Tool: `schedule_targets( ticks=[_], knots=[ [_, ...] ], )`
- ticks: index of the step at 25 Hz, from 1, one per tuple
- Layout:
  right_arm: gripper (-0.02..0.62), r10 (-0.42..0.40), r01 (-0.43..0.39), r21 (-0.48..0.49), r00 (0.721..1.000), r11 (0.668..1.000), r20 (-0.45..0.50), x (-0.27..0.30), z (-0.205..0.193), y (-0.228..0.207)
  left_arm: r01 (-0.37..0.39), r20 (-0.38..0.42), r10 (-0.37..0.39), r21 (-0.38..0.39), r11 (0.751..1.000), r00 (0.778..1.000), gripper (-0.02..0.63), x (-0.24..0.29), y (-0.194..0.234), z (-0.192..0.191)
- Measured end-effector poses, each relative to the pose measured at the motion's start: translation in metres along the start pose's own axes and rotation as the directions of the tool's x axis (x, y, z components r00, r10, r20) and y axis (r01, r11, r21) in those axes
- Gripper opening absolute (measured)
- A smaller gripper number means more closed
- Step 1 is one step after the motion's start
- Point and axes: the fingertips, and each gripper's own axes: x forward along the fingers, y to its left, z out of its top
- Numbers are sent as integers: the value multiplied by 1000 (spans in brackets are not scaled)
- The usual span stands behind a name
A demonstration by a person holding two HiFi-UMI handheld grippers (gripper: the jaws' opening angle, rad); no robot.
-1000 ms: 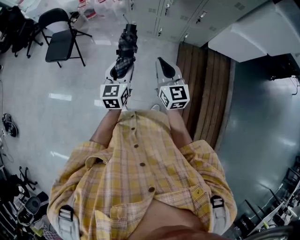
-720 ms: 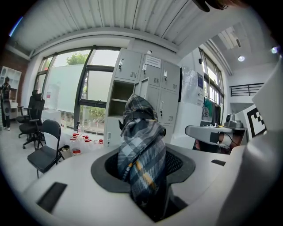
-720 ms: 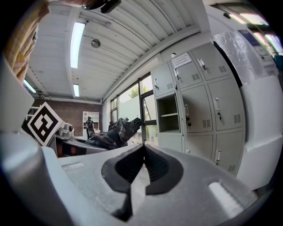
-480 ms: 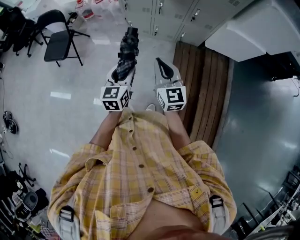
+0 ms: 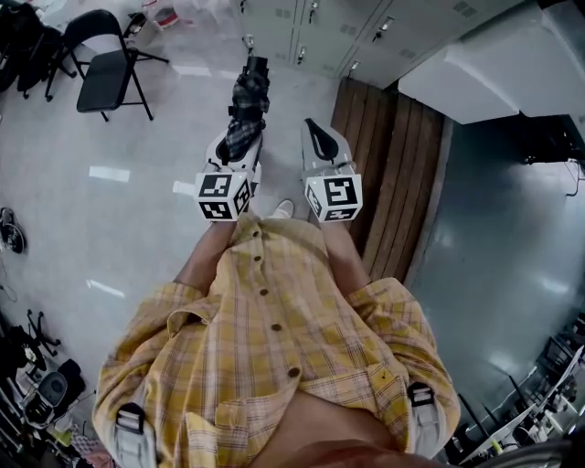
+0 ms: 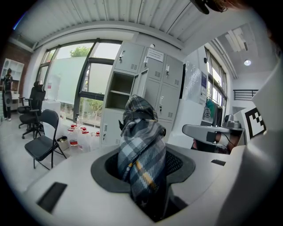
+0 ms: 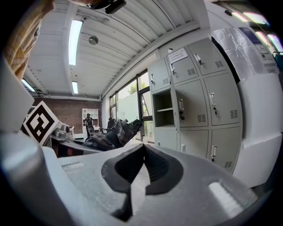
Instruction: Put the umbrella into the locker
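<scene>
A folded plaid umbrella [image 5: 245, 102] sticks forward out of my left gripper [image 5: 239, 137], whose jaws are shut on its fabric; in the left gripper view the umbrella [image 6: 142, 154] fills the gap between the jaws. My right gripper [image 5: 318, 139] rides beside it on the right, jaws shut with nothing between them [image 7: 142, 152]. Grey lockers [image 5: 311, 27] stand ahead. One upper locker compartment [image 6: 120, 92] has its door open, also seen in the right gripper view as an open locker [image 7: 165, 112] with a shelf inside.
A black folding chair [image 5: 101, 64] stands on the floor to the left. A dark wooden bench [image 5: 393, 164] runs along the right, next to a white block [image 5: 475, 64]. Bottles [image 6: 82, 134] sit on the floor by the window beside the lockers.
Both grippers and the umbrella have moved forward toward the lockers, which now sit closer in the head view; the chair has slid toward the upper left. The grip on the umbrella is unchanged.
</scene>
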Motion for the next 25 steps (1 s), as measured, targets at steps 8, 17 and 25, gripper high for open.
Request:
schedule_targets(
  ticks=[8, 17, 25],
  knots=[
    [-2, 20, -21, -48, 999, 999, -28, 73, 7, -28, -4, 15, 4, -14, 1000, 1000, 183, 63, 40, 24],
    [-3, 28, -29, -31, 999, 999, -25, 187, 38, -55, 10, 19, -10, -11, 1000, 1000, 183, 138, 106, 86],
    [-3, 9, -9, 3, 1000, 1000, -26, 280, 66, -75, 61, 3, -61, 8, 998, 998, 183, 205, 163, 141]
  ],
)
